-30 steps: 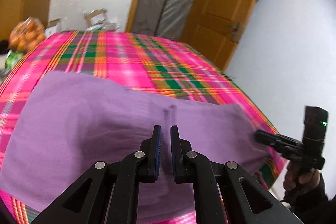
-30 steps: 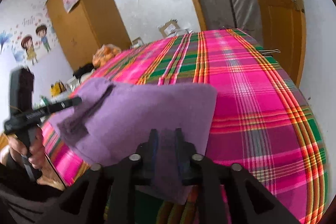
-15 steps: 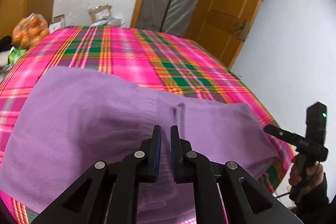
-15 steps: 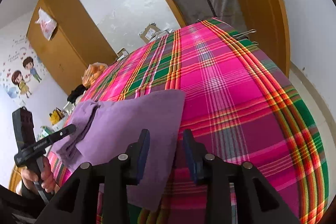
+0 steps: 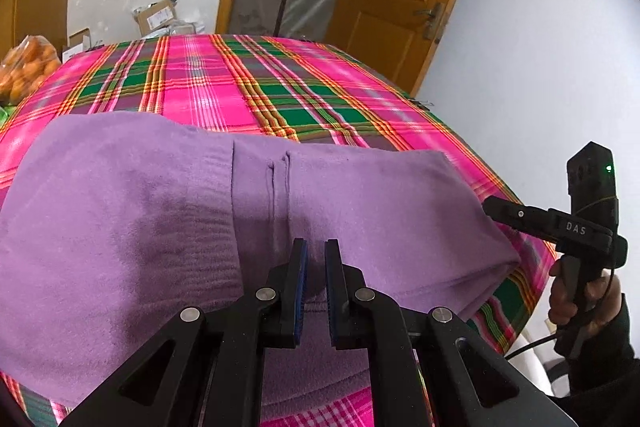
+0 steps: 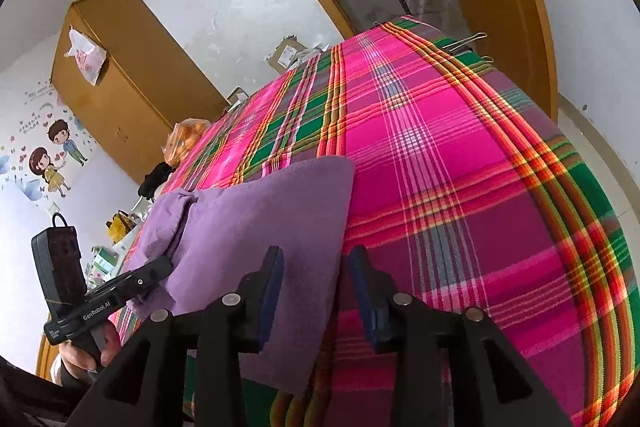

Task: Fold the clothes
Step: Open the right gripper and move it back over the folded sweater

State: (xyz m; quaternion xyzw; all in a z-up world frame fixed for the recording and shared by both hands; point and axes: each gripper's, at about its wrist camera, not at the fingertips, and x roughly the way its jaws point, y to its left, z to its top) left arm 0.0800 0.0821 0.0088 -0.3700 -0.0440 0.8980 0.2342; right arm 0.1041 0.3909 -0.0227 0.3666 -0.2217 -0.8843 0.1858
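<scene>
From the left wrist camera, the right gripper (image 5: 490,205) carried white lettering reading "DAS"; a green light glowed on its upright block. The left gripper (image 5: 315,255) was clenched on the near edge of the purple garment (image 5: 140,211), a soft fleecy cloth with a ribbed band and 2 stitched seams, lying folded on the pink and green plaid tablecloth (image 5: 248,83); half a second earlier the same grip held, but the right gripper had been further from the cloth.

From the right wrist camera, the left gripper's (image 6: 160,269) side read "GenRobot.AI"; the right gripper's (image 6: 316,267) jaws stood released, blue pads wide apart over the garment's (image 6: 276,219) corner; 1 second earlier they had pinched that fabric.
</scene>
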